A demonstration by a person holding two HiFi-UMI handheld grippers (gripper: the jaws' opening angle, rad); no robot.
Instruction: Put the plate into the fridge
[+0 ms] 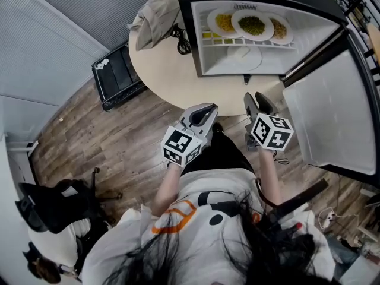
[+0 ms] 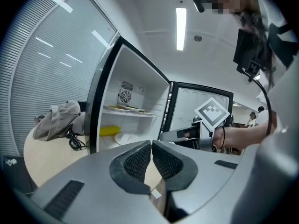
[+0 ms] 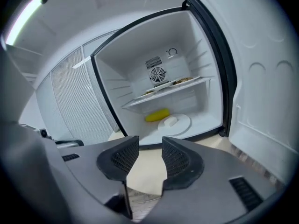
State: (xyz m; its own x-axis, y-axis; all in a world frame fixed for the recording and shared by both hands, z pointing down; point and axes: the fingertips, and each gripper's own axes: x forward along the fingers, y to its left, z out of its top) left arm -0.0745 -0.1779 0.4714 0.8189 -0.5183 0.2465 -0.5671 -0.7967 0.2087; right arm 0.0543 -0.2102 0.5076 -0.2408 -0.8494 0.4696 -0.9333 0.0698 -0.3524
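A small black fridge (image 1: 196,34) stands open on a round table (image 1: 160,76). Three white plates of food (image 1: 252,24) sit side by side on its wire shelf (image 3: 173,84). On the fridge floor lies a white plate (image 1: 244,55) (image 3: 174,123) next to a yellow item (image 3: 156,115) (image 2: 110,130). Both grippers are held in front of the table's near edge, away from the fridge. My left gripper (image 1: 209,108) (image 2: 152,146) has its jaws together with nothing in them. My right gripper (image 1: 255,97) (image 3: 150,143) shows a gap between its pads, and nothing is held there.
The fridge door (image 1: 329,111) swings out to the right, close beside my right gripper. A beige cloth bundle (image 1: 157,10) and a black cable (image 1: 181,40) lie on the table left of the fridge. A black crate (image 1: 116,76) sits on the wooden floor at left.
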